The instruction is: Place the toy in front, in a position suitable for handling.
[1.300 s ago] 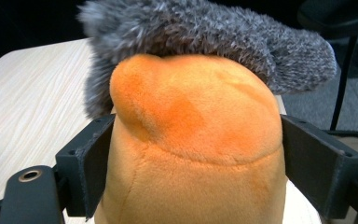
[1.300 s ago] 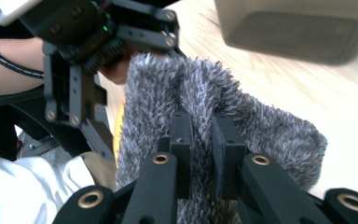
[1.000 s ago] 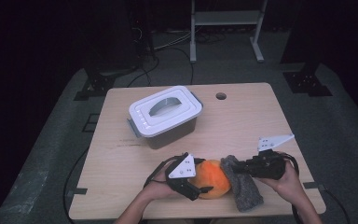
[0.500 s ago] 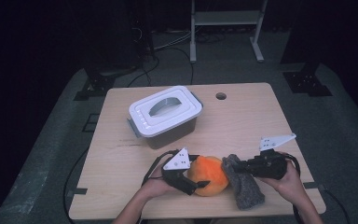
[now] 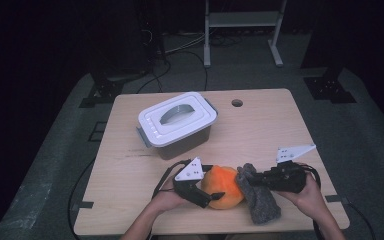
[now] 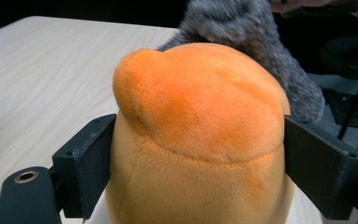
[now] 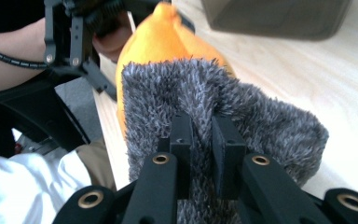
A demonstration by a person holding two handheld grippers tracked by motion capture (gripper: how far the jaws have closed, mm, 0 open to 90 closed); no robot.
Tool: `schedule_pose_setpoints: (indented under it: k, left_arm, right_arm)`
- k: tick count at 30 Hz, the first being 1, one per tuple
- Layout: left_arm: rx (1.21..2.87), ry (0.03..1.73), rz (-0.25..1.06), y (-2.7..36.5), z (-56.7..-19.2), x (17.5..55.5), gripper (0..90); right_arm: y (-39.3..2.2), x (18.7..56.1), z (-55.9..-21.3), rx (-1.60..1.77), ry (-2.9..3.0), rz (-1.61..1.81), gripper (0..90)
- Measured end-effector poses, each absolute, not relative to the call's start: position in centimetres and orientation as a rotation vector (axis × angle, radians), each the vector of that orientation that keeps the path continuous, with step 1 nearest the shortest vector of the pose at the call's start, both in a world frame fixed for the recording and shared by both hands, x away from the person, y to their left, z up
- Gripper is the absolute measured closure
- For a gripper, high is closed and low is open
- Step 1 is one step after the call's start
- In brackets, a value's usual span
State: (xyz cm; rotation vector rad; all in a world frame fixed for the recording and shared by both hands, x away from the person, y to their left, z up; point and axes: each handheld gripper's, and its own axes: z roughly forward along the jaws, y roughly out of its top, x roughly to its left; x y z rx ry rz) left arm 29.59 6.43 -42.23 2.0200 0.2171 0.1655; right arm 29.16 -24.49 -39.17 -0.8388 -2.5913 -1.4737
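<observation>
While my left gripper (image 5: 211,194) clamps the round orange plush toy (image 5: 224,186), my right gripper (image 5: 252,181) pinches its grey furry cloth (image 5: 260,202). The cloth's long axis runs from the toy toward the near right table edge (image 5: 300,227).

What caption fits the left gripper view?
Left tool clamps the orange plush; grey fuzzy cloth behind it.

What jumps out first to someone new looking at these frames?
The bright orange plush toy at the table's near edge, clamped between the left gripper jaws. Right beside it, touching, a fuzzy grey cloth is pinched in the right gripper, whose jaws are nearly together. Behind them, toward the middle of the wooden table, sits a lidded white-topped container.
</observation>
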Motion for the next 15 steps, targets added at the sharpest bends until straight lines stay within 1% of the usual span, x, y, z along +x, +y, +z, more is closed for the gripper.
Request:
schedule_pose_setpoints:
  k: [6,12,15]
  left_arm:
    - [2.026,0.209,0.173,6.51,-42.18,29.55,14.4]
    - [2.021,0.218,0.175,6.45,-42.16,29.58,14.4]
    - [2.022,0.212,0.169,6.3,-42.2,29.55,14.3]
  right_arm:
    - [-23.71,28.88,-38.76,-0.814,-2.628,-1.473,79.7]
    - [-24.46,29.13,-39.41,-0.86,-2.647,-1.422,79.6]
    - [-24.37,28.9,-38.82,-0.859,-2.662,-1.454,79.6]
